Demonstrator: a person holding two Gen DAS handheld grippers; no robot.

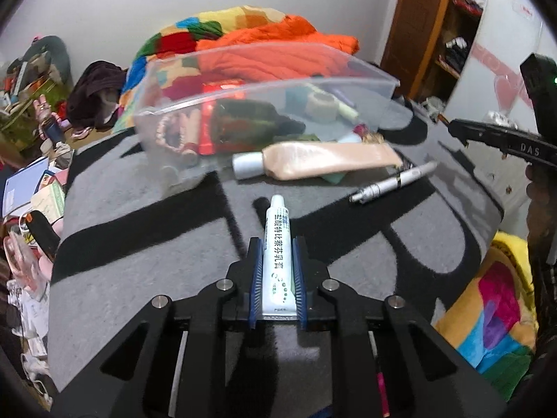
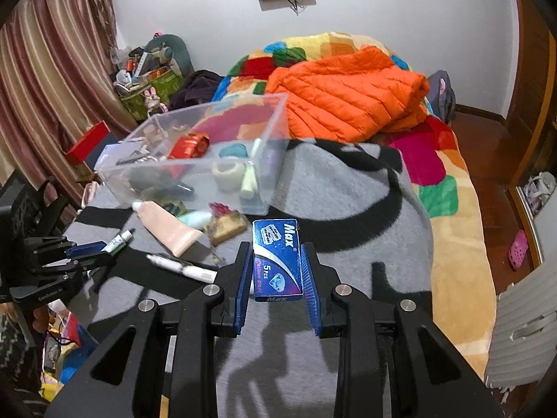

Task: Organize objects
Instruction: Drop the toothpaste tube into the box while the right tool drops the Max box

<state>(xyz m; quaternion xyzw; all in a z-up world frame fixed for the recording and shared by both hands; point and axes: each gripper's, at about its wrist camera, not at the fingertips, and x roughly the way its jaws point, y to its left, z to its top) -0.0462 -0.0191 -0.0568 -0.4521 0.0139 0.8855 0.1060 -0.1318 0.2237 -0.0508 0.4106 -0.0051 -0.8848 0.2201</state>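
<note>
White, slim ointment tube (image 1: 276, 257) with blue print down its face and a screw cap at the far end — pinched lengthwise between the blue ribbed pads of the left gripper (image 1: 277, 244), lifted above the grey-and-black blanket (image 1: 139, 244). Small blue "Max" razor-blade box (image 2: 276, 261), glossy card with a diamond emblem, clamped in the right gripper (image 2: 277, 247). Clear plastic bin (image 2: 195, 160) just beyond — partly filled with small toiletries; peach squeeze tube (image 1: 327, 158) and silver pen (image 1: 393, 183) beside it.
</note>
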